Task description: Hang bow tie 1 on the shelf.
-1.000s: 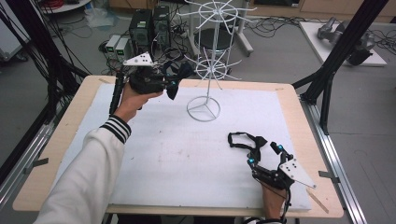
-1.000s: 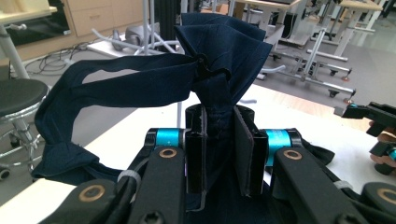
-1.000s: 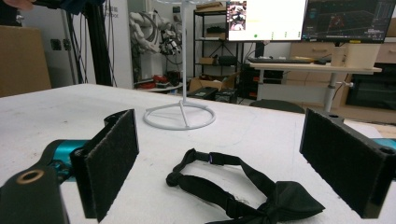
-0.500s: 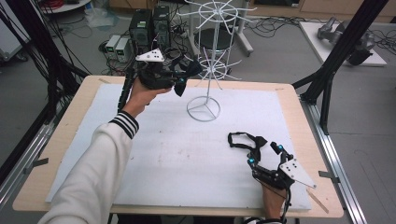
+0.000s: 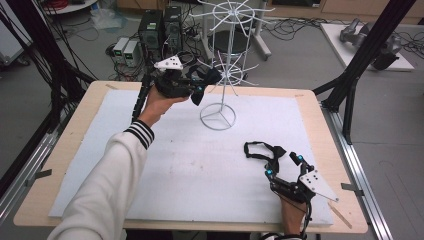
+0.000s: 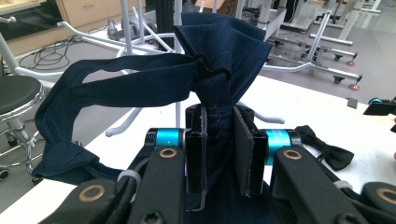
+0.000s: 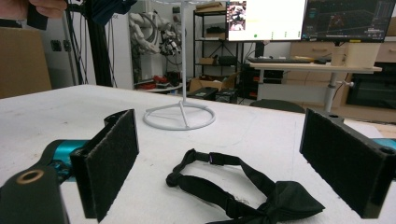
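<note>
High view puts my left claw (image 5: 202,85) raised above the far side of the tabletop (image 5: 75,115), right beside the lower spokes of the white wire rack (image 5: 220,70). Its jaws are clamped on a navy bow tie (image 6: 219,70): from the left gripper view I see the fabric pinched between the two pads just ahead of me, the bow bunched above them and its strap looping away to the left, with the rack's white arms close behind it. My right claw (image 5: 282,162) rests low on the near right of the tabletop, jaws spread wide apart and holding nothing. A black bow tie (image 7: 243,196) lies flat on the white mat (image 5: 175,170) between and just ahead of those open pads, touching neither as far as I can tell, its strap curled toward the rack's ring base, which stands well beyond.
</note>
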